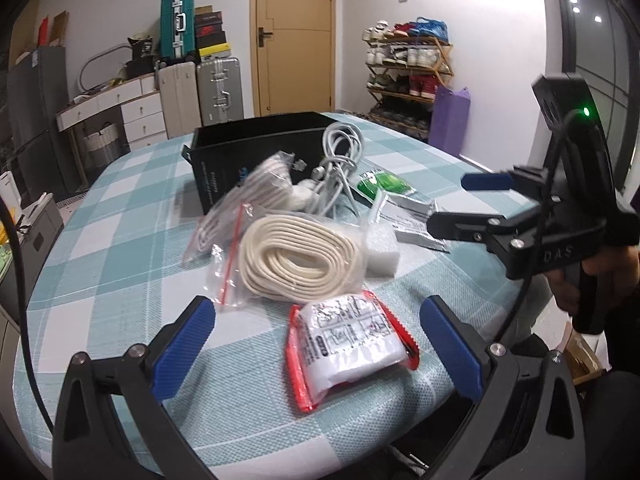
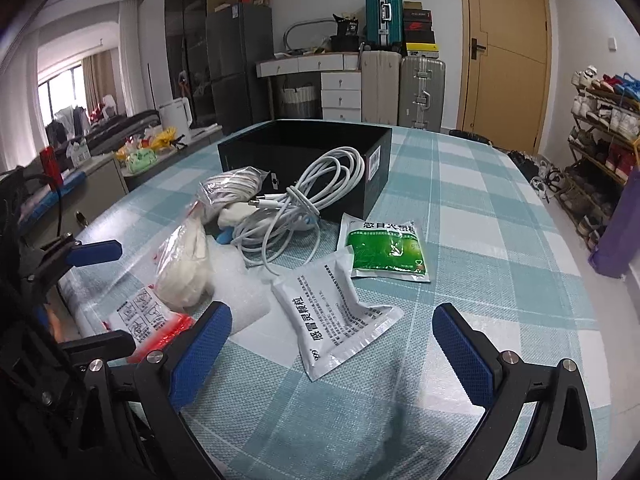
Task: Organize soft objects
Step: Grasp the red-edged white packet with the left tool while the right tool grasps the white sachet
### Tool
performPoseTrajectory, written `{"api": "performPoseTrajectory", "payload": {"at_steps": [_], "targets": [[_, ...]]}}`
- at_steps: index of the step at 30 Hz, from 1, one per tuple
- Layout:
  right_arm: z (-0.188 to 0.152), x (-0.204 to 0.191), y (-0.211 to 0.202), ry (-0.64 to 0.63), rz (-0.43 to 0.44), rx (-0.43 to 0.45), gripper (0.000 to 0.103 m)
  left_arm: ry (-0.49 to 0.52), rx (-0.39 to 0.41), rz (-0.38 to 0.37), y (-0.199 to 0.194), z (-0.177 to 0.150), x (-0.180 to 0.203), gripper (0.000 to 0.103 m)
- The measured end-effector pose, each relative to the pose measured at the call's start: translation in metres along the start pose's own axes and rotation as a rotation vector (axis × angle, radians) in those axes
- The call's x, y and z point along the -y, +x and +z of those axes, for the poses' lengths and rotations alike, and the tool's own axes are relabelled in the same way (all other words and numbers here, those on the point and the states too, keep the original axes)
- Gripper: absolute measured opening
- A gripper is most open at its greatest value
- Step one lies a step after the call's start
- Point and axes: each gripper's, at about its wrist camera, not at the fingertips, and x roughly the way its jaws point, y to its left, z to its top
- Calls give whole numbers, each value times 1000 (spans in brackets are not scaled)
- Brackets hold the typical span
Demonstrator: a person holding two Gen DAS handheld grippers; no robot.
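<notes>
On the checked table lie several soft items. A red-edged packet [image 1: 348,336] [image 2: 140,316] rests between the fingers of my open left gripper [image 1: 316,306], untouched. Behind it are a bagged cream rope coil [image 1: 296,256] [image 2: 188,268], a bagged striped cord [image 1: 256,188] [image 2: 232,188] and a white cable bundle [image 1: 340,160] [image 2: 304,196] that leans on a black open box [image 1: 256,148] [image 2: 304,140]. My right gripper [image 2: 332,311] [image 1: 447,202] is open over a white sachet [image 2: 336,320] [image 1: 412,216]. A green sachet [image 2: 384,248] [image 1: 380,184] lies just beyond it.
A white foam block [image 1: 382,252] [image 2: 244,296] sits between the rope bag and the sachets. The table's near edge [image 1: 360,452] is close under both grippers. Suitcases [image 2: 420,92], a door [image 1: 292,36] and a shoe rack [image 1: 408,76] stand beyond the table. The left gripper [image 2: 126,295] shows at the left of the right wrist view.
</notes>
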Motion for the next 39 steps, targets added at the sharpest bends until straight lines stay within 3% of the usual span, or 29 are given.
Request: {"api": "performPoseTrajectory", "payload": {"at_steps": [6,9,13,17,20,31,35,39], "targets": [[5,1,10,-25,-12,-40,103,48,-45,-11,7,-4,10,92],[7,0,15,-35,-18,-59,103,77,-63,-41,7,-7,15,67],[10,1,27,-46,-17,-83,101,101,-52,-60,1,-9,20,57],[13,-1,32,-68,-17,-99,97,83,-28,-85,-4,-6,17,55],[14,-1,33,-77,-22,-98,83,50,-11,-99,-9,-4,11,55],[16,-5,43,-162,2,-151,82,-68,56,-99,-23,6,-15,55],[16,-3,50,-162,23,-177,70,-103,62,-92,-22,10,-24,55],[15,-3,48,-175,28,-181,64,-131,61,-76,-21,11,-31,55]]}}
